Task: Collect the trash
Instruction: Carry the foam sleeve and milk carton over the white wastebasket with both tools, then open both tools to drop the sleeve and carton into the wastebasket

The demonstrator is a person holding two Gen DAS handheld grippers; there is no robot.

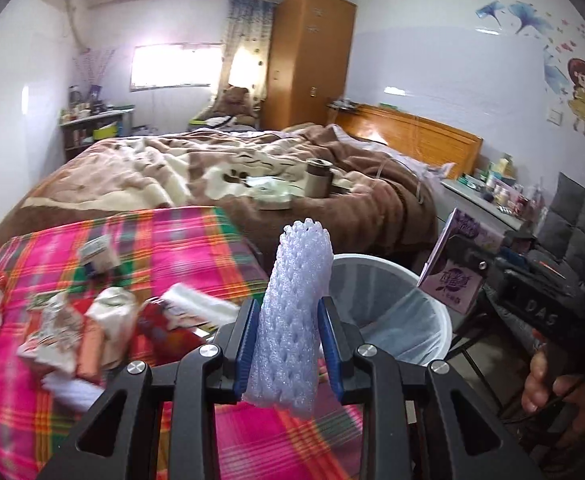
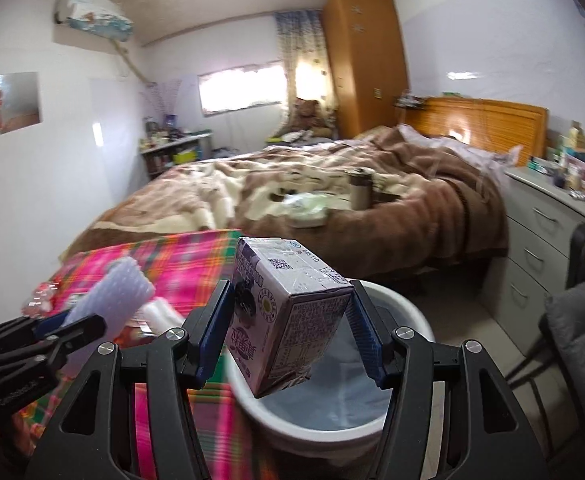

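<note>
My left gripper [image 1: 288,344] is shut on a white foam net sleeve [image 1: 292,312] that stands up between its blue pads. Just behind and to the right of it is a white trash bin [image 1: 420,320] with a pale liner. My right gripper [image 2: 288,328] is shut on a purple drink carton [image 2: 288,316], held tilted above the bin's rim [image 2: 408,304]. In the left wrist view the carton [image 1: 460,264] and the right gripper [image 1: 532,312] hang at the bin's right side. From the right wrist camera, the left gripper [image 2: 52,332] with the foam sleeve [image 2: 112,296] shows at the left.
A pink plaid cloth [image 1: 164,248] carries several wrappers and scraps [image 1: 76,336]. Behind it is a bed with a brown blanket [image 1: 212,168] and a cup [image 1: 318,178] on it. A grey drawer chest [image 2: 544,232] and a dark chair [image 2: 572,320] stand at the right.
</note>
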